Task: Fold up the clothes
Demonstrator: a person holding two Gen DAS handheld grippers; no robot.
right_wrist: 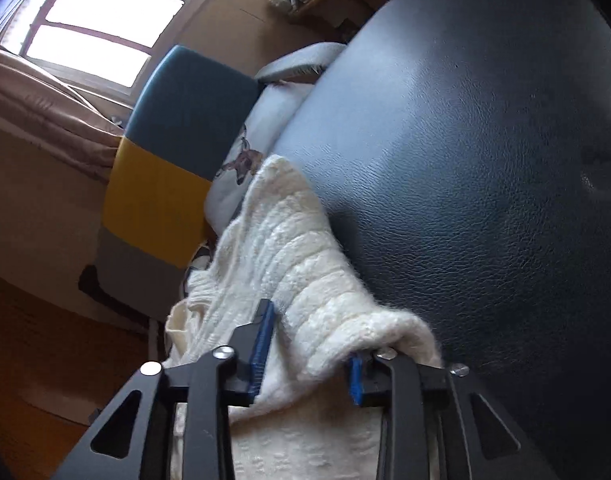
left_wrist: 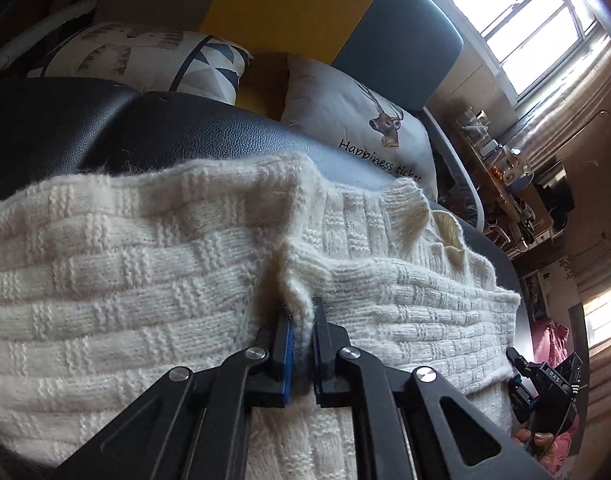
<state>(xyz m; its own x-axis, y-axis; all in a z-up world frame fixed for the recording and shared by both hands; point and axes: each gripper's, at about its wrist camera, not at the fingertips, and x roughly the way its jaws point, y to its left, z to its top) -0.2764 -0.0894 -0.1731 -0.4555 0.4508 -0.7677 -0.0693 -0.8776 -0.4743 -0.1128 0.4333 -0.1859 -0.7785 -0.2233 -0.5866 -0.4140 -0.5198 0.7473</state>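
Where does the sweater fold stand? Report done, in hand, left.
Done: the cream sweater lies spread on the dark leather seat, no finished fold showing. In hand: the left gripper pinches a raised ridge of knit; the right gripper clamps a bunched edge. Left: carrying those edges over and flattening.

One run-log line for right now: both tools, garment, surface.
left tool: shut on sweater | right tool: shut on sweater | sweater: cream knit, bunched | surface: dark leather cushion

Cream knit sweater (left_wrist: 145,280) lies on dark leather seat (left_wrist: 185,136).
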